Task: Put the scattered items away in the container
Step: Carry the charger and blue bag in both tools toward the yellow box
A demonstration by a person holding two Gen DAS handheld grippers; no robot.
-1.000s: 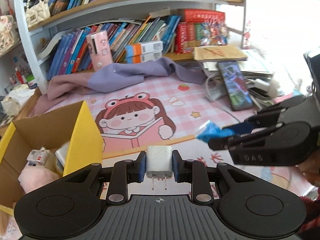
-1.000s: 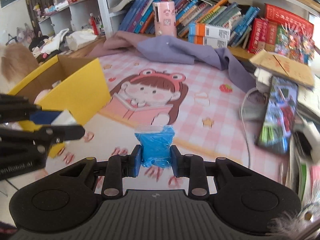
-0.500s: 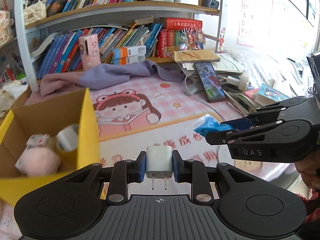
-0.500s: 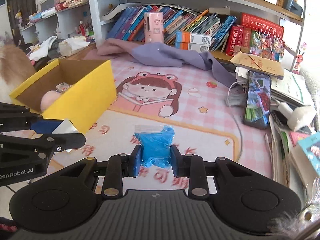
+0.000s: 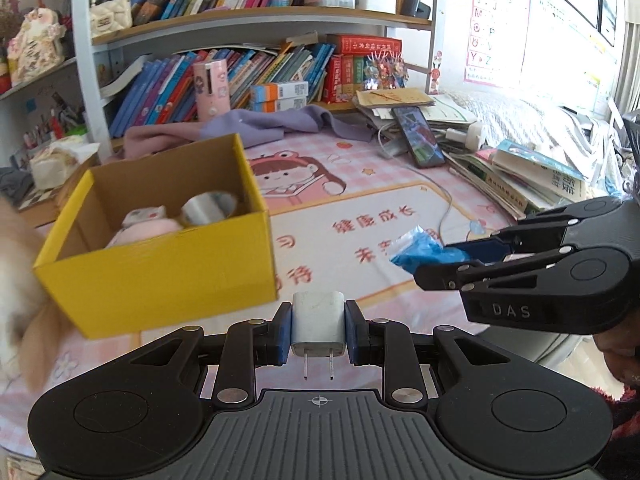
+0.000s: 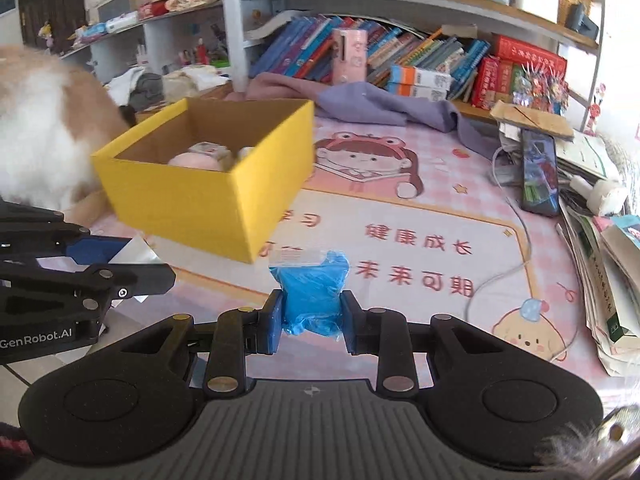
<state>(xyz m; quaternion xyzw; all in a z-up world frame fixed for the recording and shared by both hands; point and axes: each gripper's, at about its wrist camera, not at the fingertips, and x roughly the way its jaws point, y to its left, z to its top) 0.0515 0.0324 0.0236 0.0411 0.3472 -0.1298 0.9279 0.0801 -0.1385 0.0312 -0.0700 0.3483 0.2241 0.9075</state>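
Bookshelves back a pink cartoon desk mat (image 5: pixel 360 184); the yellow cardboard box (image 5: pixel 160 276) sits left of centre. At bottom centre, the left gripper (image 5: pixel 318 326) pinches a white plug adapter (image 5: pixel 319 322), rigid and light, by its flat sides; the right gripper (image 6: pixel 310 316) squeezes a soft, crinkly blue plastic packet (image 6: pixel 312 292), likely slippery, best held mid-body.

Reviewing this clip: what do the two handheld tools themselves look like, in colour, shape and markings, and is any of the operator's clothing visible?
Both are matte black plastic. The left tool and right tool each have a ribbed grey-black deck with a small crosshair mark, two round side lobes, silver pivot screws and blue pads. Side on, the right one reads "DAS", the left "GenRobot.AI". A dark red fuzzy sleeve shows at the edge. No cables visible on them.
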